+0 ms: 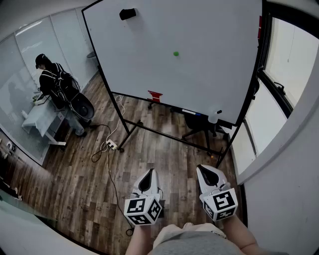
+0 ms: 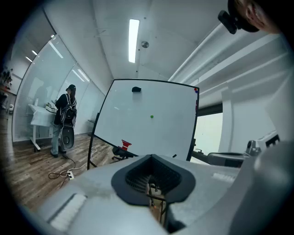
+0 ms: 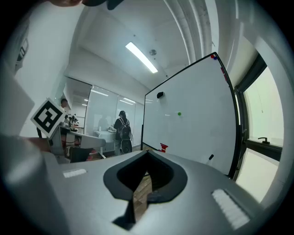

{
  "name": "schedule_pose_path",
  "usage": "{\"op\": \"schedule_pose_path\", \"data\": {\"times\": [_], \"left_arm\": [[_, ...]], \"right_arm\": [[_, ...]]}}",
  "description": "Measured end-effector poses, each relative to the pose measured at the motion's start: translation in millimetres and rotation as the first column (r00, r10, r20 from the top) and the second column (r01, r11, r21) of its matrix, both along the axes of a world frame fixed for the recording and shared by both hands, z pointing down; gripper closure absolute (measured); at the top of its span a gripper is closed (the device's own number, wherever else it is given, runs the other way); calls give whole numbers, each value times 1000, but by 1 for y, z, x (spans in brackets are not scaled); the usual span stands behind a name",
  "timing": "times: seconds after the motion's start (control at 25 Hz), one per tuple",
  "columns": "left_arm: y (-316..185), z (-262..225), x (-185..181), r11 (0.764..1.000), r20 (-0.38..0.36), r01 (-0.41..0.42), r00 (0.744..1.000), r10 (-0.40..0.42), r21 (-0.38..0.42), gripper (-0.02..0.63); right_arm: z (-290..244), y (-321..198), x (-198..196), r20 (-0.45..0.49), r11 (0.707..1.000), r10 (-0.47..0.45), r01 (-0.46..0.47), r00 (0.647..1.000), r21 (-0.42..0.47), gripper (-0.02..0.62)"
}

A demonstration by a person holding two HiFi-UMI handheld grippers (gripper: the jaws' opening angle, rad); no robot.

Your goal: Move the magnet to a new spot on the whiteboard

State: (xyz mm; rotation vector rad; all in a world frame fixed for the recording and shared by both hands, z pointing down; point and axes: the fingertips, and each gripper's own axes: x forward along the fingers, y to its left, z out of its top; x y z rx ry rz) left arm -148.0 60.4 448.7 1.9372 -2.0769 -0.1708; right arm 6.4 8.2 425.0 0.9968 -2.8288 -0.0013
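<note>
Wood-plank floor [image 1: 75,179], glass partition [image 1: 30,55], window [image 1: 291,60], ceiling strip light [image 2: 133,40].

One whiteboard [image 1: 199,84], one magnet [image 1: 176,54], two grippers [image 1: 149,173] [image 1: 202,169]

Head view: high up, tipped steeply down onto wood floor [image 1: 164,149]; whiteboard [image 1: 199,84] well ahead. Left and right gripper views: low, near level, side by side, facing that whiteboard from afar. All three share whiteboard, green magnet [image 1: 176,54], person [image 1: 50,79].

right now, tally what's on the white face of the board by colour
green magnet: 1
black eraser: 1
red item at the bottom edge: 1
total: 3
</note>
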Motion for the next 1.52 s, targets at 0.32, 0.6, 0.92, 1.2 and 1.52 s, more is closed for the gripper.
{"op": "schedule_pose_path", "data": {"times": [0.32, 0.6, 0.92, 1.2, 1.52], "left_arm": [[5, -1, 14, 999, 13, -37, 999, 37, -8, 601], [-3, -2, 29, 999, 8, -45, 999, 45, 0, 601], [-18, -6, 43, 999, 12, -36, 999, 36, 11, 601], [-27, -2, 53, 1000, 9, -24, 1000, 24, 6, 601], [-38, 7, 53, 999, 5, -29, 1000, 29, -16, 601]], "right_arm": [[-4, 15, 4, 4, 1000, -7, 7, 1000, -1, 595], [2, 8, 15, -6, 1000, -9, 9, 1000, -14, 595], [8, -10, 30, 9, 999, -11, 11, 1000, -45, 594], [13, -20, 37, -2, 999, -16, 16, 1000, -33, 594], [28, -32, 34, -13, 998, -12, 11, 1000, -68, 595]]}}
